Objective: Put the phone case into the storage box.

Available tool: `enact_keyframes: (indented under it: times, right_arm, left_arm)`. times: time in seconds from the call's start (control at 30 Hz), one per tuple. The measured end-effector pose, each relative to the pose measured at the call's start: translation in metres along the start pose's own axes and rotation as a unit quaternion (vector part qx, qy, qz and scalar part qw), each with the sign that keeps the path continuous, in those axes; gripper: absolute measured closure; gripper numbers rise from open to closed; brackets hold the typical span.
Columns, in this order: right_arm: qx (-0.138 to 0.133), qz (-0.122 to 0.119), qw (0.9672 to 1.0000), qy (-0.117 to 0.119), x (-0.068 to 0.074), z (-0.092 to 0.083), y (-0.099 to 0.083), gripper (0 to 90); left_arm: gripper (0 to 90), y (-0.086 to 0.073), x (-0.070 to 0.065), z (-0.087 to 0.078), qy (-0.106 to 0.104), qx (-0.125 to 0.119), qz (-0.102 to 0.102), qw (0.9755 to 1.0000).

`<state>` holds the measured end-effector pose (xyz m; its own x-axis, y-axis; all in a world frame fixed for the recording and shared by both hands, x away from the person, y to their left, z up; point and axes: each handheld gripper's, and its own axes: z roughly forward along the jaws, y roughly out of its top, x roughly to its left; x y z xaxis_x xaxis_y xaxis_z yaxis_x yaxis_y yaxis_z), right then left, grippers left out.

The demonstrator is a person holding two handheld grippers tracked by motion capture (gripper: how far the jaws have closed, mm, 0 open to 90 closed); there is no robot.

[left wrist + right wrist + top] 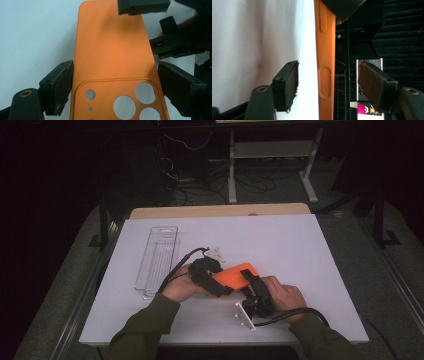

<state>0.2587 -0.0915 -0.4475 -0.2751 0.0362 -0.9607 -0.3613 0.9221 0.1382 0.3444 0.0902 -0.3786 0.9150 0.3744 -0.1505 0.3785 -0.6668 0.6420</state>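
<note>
Phone case (110, 57), orange, with camera cut-outs; held off the desk (300, 250) near its front middle, between both grippers. Left gripper (113, 85): clamped across the case's width at the camera end, pads on both long edges. Right gripper (328, 80): jaws partly apart, straddling the case edge-on at the far end; neither pad touched it, with a gap on each side. In the high view, the case (234, 274) sat between the left gripper (212, 280) and right gripper (252, 287).

Risk, judged: the case looked thin and flexible, so a hard squeeze across its width could bow it or pop it loose from the pads; an off-centre closing by the right gripper could twist it against the left hold.

Tray (157, 260): clear, long, at the desk's left, well apart from the hands.

Room: open desk to the right and behind the case; front edge close under the forearms.
</note>
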Motion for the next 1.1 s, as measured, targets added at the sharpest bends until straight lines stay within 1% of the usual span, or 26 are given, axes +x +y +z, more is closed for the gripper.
enact_keyframes:
  times: [0.1, 0.2, 0.43, 0.73, 0.93, 1.1]
  right_arm:
    - [-0.004, -0.003, 1.0000, 0.001, -0.0001, -0.0005, 0.0006, 37.7]
    - [-0.005, -0.003, 1.0000, 0.002, 0.0002, -0.0010, 0.0009, 42.2]
    - [-0.005, 0.004, 0.9999, 0.011, -0.0003, -0.0015, 0.0013, 52.2]
    - [-0.004, 0.006, 0.9999, 0.015, -0.0011, -0.0025, 0.0015, 64.1]
    - [-0.003, 0.005, 0.9999, 0.015, -0.0010, -0.0035, 0.0017, 70.5]
    - [-0.002, 0.000, 0.9999, 0.013, -0.0014, -0.0041, 0.0020, 73.1]
  left_arm:
    - [15.2, -0.0002, -0.0009, 0.0010, -0.002, 0.000, -0.001, 1.0000]
    - [15.3, 0.0001, -0.0013, 0.0010, -0.002, 0.002, 0.006, 1.0000]
    - [15.2, 0.0002, -0.0018, 0.0017, -0.003, 0.003, 0.005, 1.0000]
    - [15.3, -0.0001, -0.0010, 0.0012, -0.002, 0.003, 0.006, 1.0000]
    - [15.2, 0.0001, -0.0007, 0.0005, -0.004, 0.002, 0.005, 1.0000]
    - [15.2, 0.0000, 0.0002, 0.0002, -0.008, 0.002, 0.004, 1.0000]
